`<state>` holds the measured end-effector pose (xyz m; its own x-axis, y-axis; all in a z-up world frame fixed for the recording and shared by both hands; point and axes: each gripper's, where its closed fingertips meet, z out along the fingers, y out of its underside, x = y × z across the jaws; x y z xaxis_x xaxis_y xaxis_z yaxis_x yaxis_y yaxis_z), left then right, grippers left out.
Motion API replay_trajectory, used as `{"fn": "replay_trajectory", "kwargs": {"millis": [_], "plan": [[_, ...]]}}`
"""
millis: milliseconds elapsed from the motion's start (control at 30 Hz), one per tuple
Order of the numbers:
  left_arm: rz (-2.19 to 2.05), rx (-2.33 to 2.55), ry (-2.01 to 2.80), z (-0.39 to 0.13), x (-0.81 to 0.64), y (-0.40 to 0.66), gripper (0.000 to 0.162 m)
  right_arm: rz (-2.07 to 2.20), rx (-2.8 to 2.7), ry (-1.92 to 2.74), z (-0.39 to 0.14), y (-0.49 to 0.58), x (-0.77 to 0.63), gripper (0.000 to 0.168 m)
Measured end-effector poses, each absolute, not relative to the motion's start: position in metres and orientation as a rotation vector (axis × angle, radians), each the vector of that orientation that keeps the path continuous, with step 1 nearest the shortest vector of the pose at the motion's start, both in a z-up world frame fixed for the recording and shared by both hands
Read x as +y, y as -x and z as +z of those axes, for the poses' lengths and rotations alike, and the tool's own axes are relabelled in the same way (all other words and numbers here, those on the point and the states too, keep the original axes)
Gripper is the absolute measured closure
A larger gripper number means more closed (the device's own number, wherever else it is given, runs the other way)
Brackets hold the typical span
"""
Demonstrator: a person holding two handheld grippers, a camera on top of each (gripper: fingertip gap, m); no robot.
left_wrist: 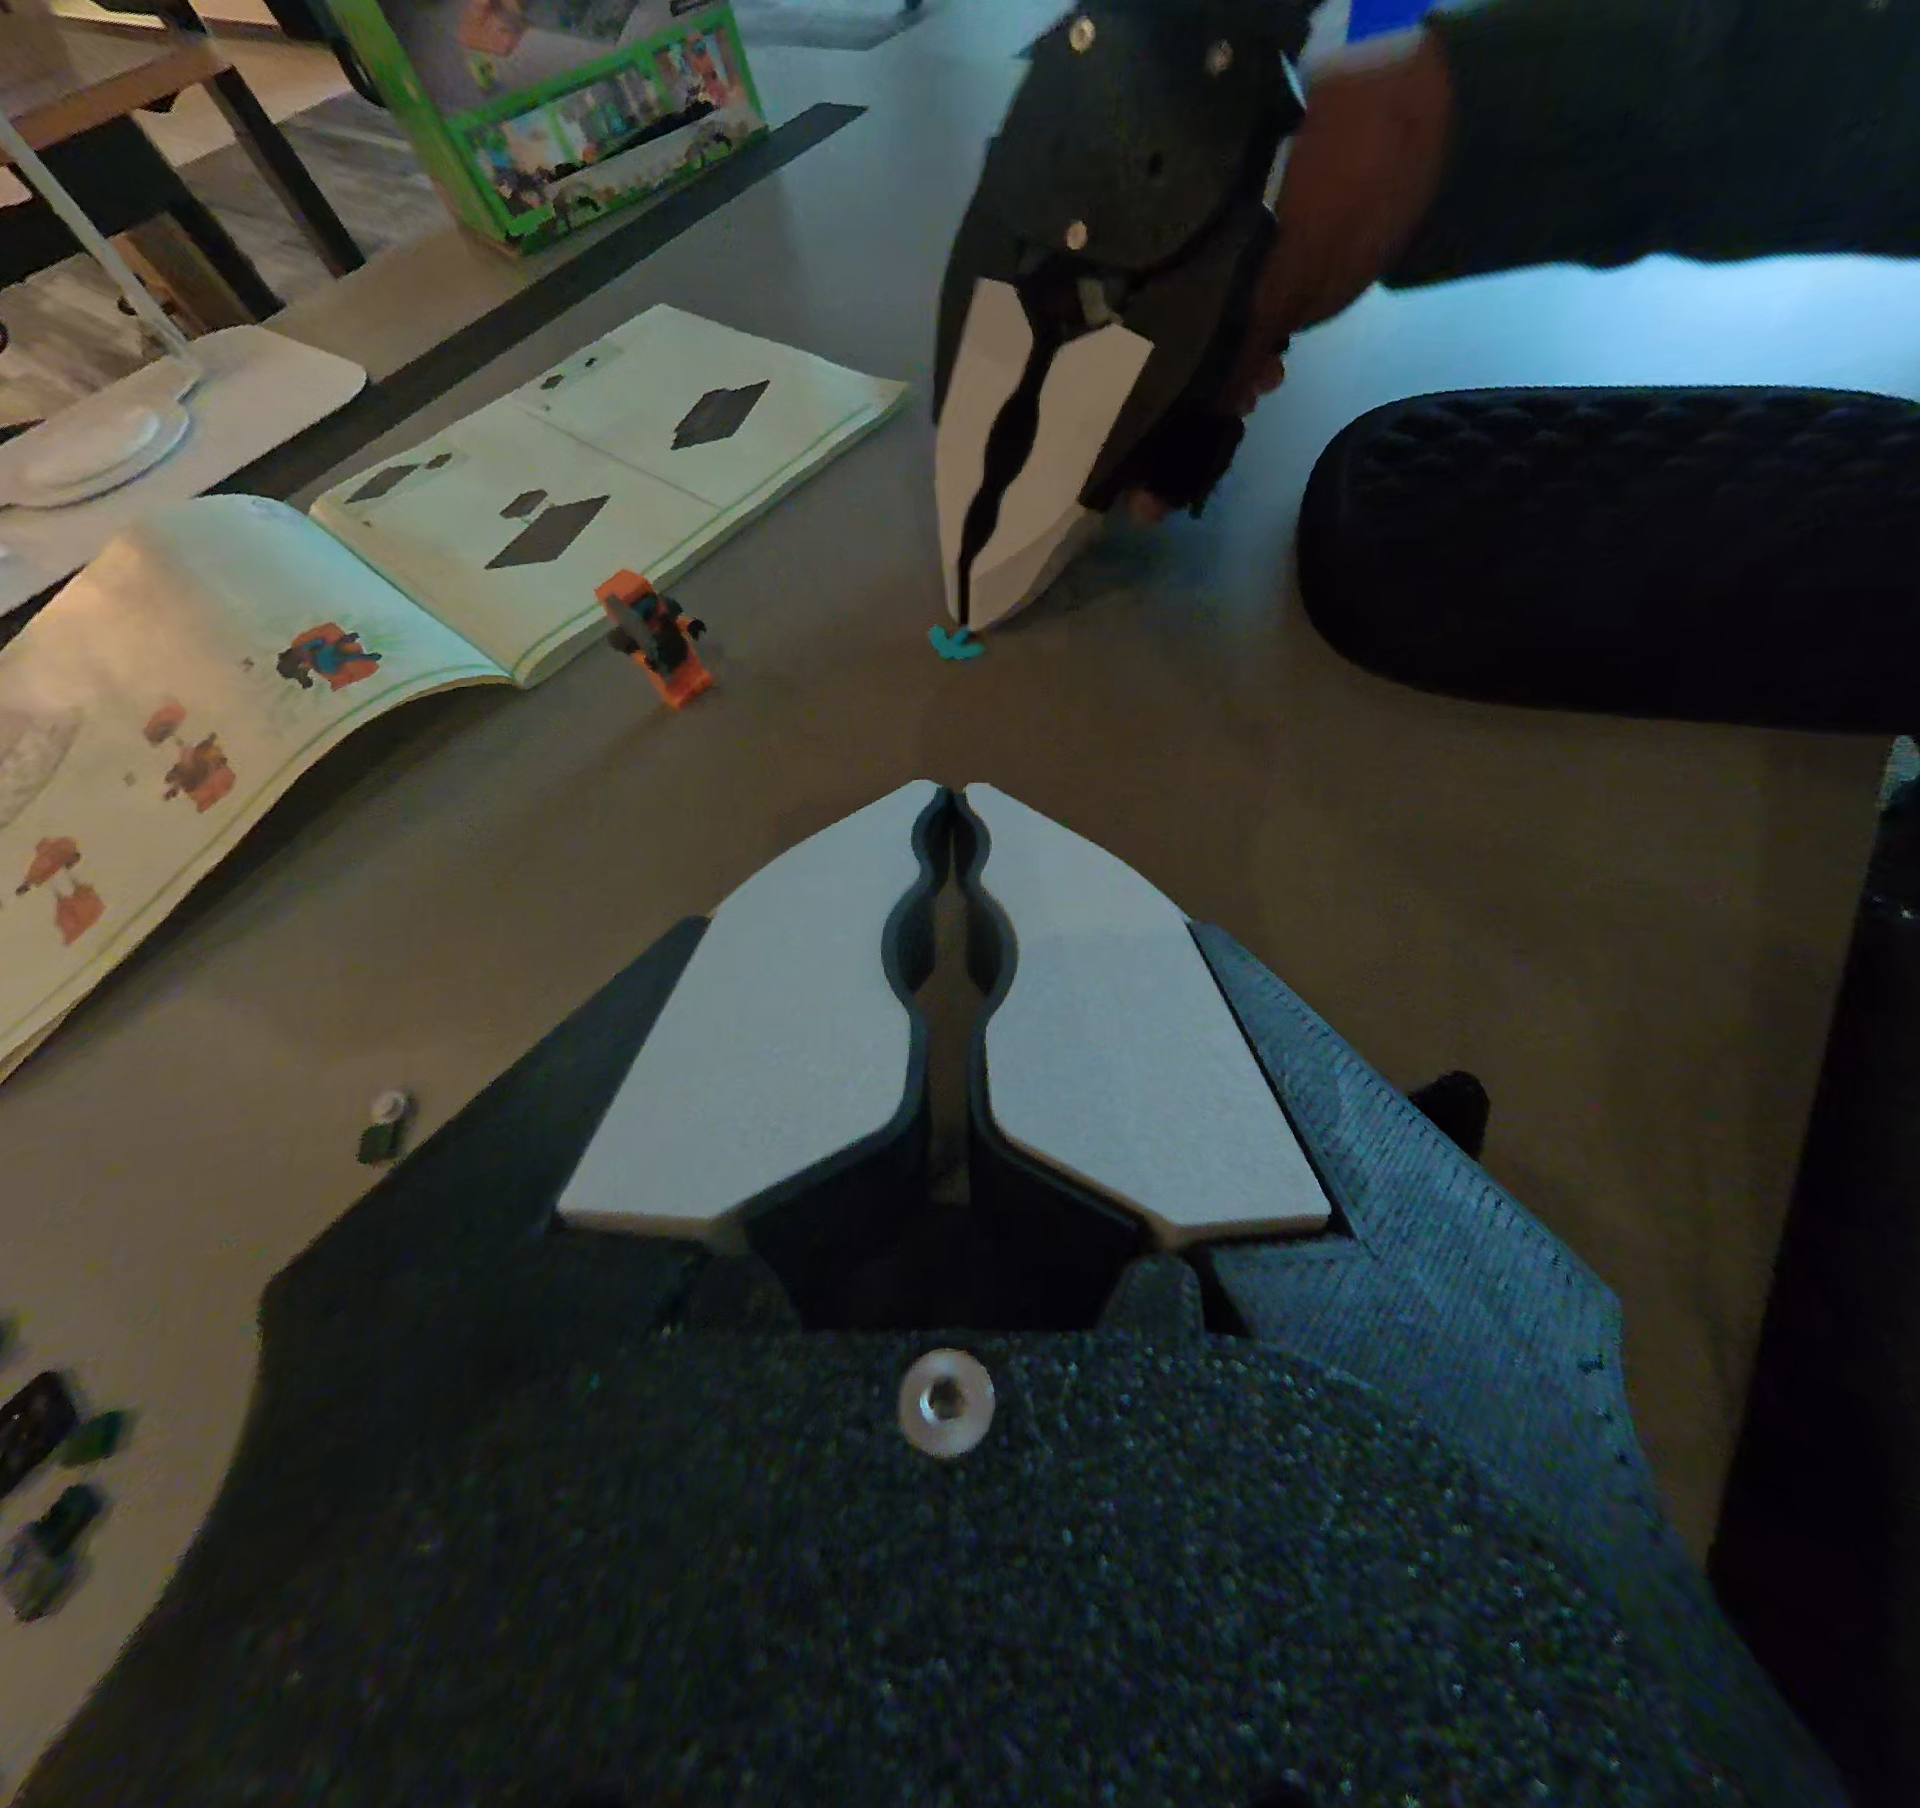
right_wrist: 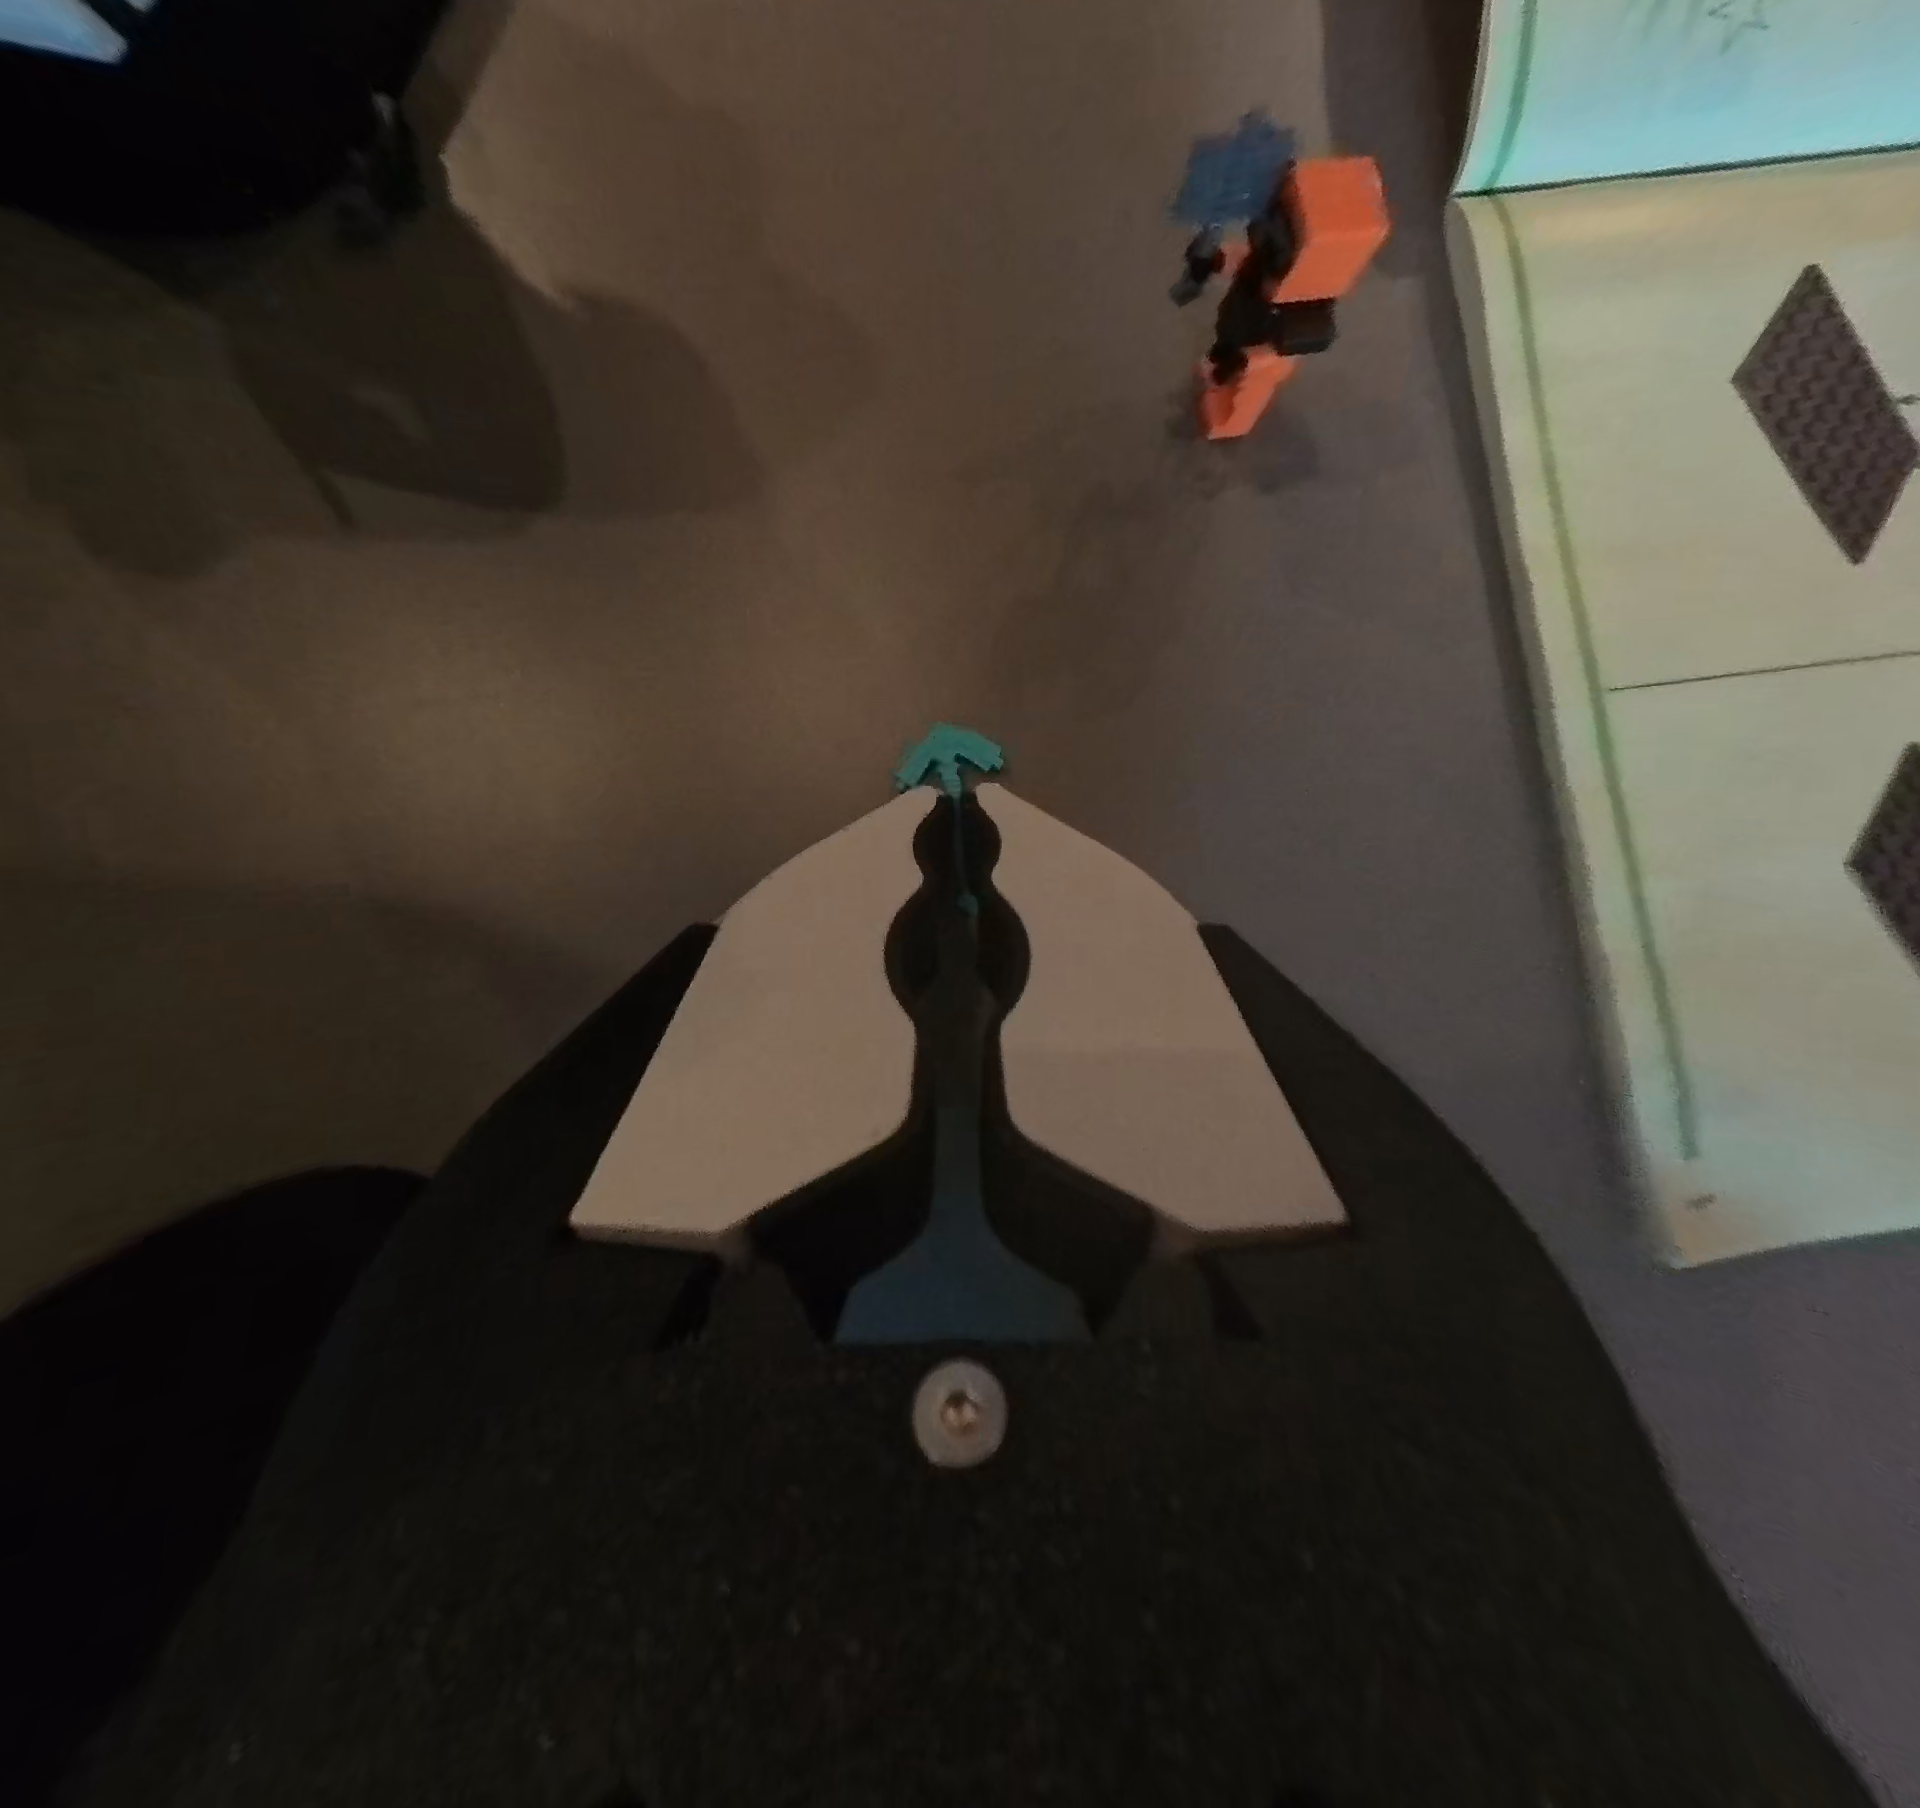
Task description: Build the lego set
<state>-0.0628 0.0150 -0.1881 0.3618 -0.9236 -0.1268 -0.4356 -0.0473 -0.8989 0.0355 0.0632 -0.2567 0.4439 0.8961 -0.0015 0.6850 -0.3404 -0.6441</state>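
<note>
My right gripper [right_wrist: 951, 794] is shut on a small teal pickaxe piece [right_wrist: 948, 759]; its head sticks out past the fingertips and its handle runs back between the pads. In the left wrist view the right gripper [left_wrist: 971, 615] points down at the table with the teal piece [left_wrist: 954, 643] at its tips. My left gripper [left_wrist: 954, 794] is shut with nothing between its pads, hovering over the brown table [left_wrist: 1143, 823]. An orange and black minifigure build [left_wrist: 657, 638] stands beside the open instruction booklet [left_wrist: 582, 480]; it also shows in the right wrist view [right_wrist: 1283, 288].
A green set box [left_wrist: 561, 65] stands at the back. A black padded armrest [left_wrist: 1621, 543] lies at the right. Small dark loose pieces [left_wrist: 384, 1124] lie at the left, with more at the lower left edge [left_wrist: 52, 1478]. A white lamp base [left_wrist: 156, 408] sits far left. Tip to tip, the grippers are about 15 cm apart.
</note>
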Motion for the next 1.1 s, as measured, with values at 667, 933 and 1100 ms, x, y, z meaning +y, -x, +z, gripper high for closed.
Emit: {"fn": "replay_trajectory", "kwargs": {"millis": [667, 933, 1100], "plan": [[-1.315, 1.093, 1.767, -0.158, 0.032, 0.006, 0.145, 0.634, -1.043, 1.69, -0.161, 0.01, 0.04, 0.168], [-1.313, 1.127, 1.748, -0.16, 0.031, 0.006, 0.16, 0.659, -1.028, 1.682, -0.163, 0.009, 0.037, 0.168], [-1.239, 1.206, 1.685, -0.158, 0.029, 0.008, 0.161, 0.655, -1.03, 1.656, -0.158, 0.009, 0.033, 0.168]]}}
